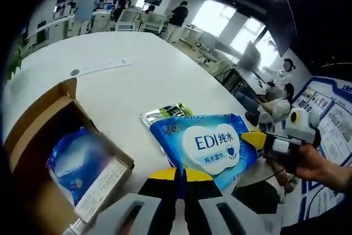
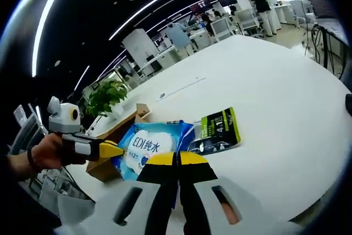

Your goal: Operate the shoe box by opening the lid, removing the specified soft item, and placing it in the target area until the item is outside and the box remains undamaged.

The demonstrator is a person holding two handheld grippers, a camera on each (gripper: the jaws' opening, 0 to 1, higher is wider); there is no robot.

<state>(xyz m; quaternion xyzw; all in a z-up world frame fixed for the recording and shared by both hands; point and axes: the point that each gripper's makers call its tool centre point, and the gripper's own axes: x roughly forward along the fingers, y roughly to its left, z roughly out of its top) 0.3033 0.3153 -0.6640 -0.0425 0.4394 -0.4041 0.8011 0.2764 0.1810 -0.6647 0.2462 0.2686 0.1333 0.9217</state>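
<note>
In the left gripper view, the left gripper (image 1: 180, 175) rises from the bottom edge, its yellow-tipped black jaws pressed together at the near edge of a blue and white wet wipes pack (image 1: 206, 147); whether they pinch the pack's edge cannot be told for sure. The pack lies flat on the white bench (image 1: 126, 86), outside the box. At the pack's far right corner, the right gripper (image 1: 254, 138) comes in, held by a hand (image 1: 319, 163), its yellow tip touching the pack.

Just behind the pack, partly under it, lies a dark foil pouch (image 1: 168, 111) with green print. To the left stands the open cardboard shoe box (image 1: 38, 130), its flap raised. Inside it rests another blue wipes pack (image 1: 74, 155), with a small white carton (image 1: 102, 188) beside it.

In the right gripper view, the right gripper (image 2: 177, 160) has its jaws pressed together at the wet wipes pack (image 2: 148, 144). The left gripper (image 2: 110, 149) reaches in from the left, held by a hand (image 2: 41, 155), its tip at the pack's edge. The foil pouch (image 2: 217, 130) lies just to the right of the pack, touching it, and the shoe box (image 2: 118, 130) sits behind it.

Beyond the bench, office desks, chairs and several people are visible.
</note>
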